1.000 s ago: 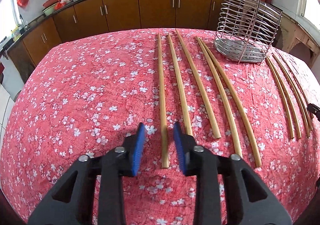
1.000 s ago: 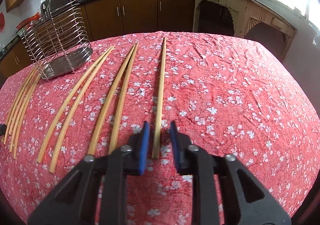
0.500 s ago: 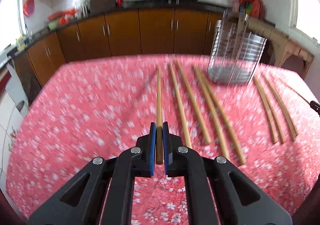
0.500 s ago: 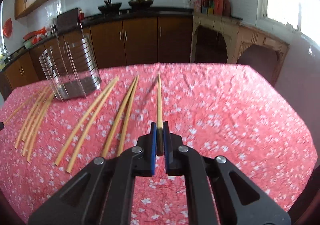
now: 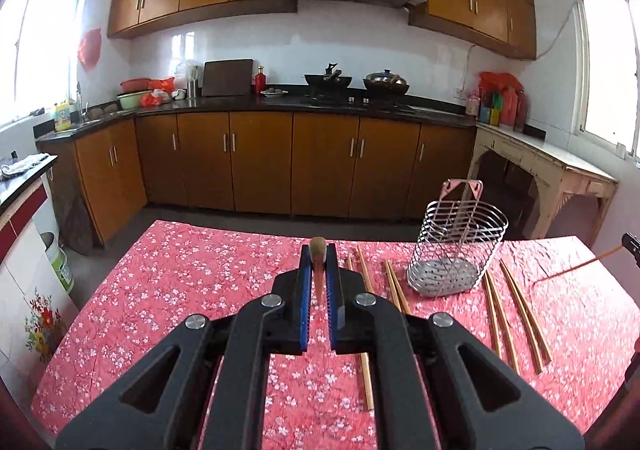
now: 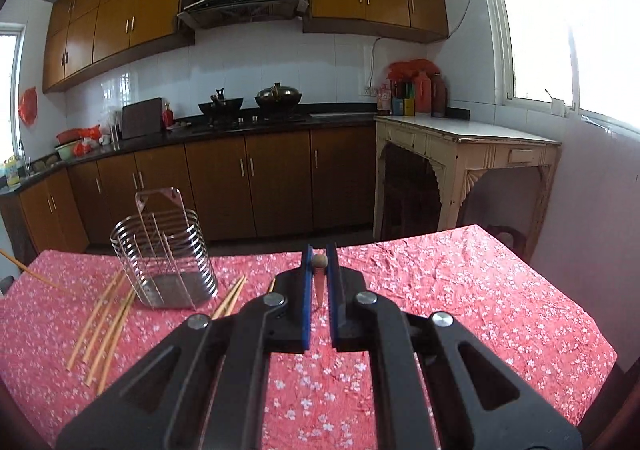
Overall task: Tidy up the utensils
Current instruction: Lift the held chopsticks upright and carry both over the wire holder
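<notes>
Ten chopsticks (image 5: 366, 382) and one wire holder (image 5: 460, 242).

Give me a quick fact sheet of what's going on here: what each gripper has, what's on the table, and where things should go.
left gripper: shut on a chopstick, lifted off the table
right gripper: shut on another chopstick, also lifted
table: red floral cloth
loose chopsticks: several lying flat on the cloth
wire holder: upright, no chopsticks in it
likely goal: chopsticks into the wire holder

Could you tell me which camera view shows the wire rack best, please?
The right wrist view: the rack stands nearer and larger, with its wire rings and base clear. The left wrist view shows the rack whole too, but farther off at the right.
</notes>
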The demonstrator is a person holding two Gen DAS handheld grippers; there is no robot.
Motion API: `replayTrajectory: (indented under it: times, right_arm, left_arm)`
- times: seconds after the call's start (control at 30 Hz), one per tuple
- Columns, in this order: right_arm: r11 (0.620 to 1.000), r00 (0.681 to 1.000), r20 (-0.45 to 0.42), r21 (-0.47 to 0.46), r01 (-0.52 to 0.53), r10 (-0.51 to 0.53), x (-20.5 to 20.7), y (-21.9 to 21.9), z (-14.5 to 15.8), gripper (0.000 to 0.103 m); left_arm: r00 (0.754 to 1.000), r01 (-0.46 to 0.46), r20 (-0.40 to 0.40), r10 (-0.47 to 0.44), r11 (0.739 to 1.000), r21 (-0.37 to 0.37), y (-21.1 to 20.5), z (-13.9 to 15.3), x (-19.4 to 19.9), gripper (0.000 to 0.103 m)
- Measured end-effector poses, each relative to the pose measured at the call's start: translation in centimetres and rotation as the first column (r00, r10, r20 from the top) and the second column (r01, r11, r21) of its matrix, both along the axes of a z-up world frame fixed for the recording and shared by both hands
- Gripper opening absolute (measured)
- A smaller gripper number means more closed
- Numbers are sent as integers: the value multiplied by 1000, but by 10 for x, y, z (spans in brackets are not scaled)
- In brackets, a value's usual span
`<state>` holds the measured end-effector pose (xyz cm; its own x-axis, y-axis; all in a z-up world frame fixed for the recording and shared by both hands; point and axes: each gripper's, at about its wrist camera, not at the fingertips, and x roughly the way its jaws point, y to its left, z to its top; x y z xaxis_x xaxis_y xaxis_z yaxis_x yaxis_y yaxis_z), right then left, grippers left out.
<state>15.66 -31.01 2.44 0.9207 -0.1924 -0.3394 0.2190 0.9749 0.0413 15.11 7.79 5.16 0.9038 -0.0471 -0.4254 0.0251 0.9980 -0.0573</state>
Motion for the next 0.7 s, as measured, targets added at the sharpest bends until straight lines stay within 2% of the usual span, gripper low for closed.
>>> replayTrajectory:
  times: [0.23, 0.43, 0.57, 0.7]
  right_arm:
    - [1000, 1000, 23, -1, 2, -2, 8, -5, 10, 7]
    - [1000, 999, 44, -5, -7, 7, 15, -2, 25, 7]
    - [999, 996, 87, 6, -34, 33, 25, 0, 55, 7]
    - [996, 984, 166, 35, -76, 69, 37, 5, 101, 7]
  left_arm:
    - [1000, -15, 10, 16, 1000, -14, 6, 5, 5, 7]
    - [999, -41, 21, 41, 999, 5, 9, 12, 11, 7]
    - [998, -51, 44, 50, 999, 16, 7, 33, 23, 7]
    - [992, -44, 117, 39, 998, 40, -7, 74, 32, 7]
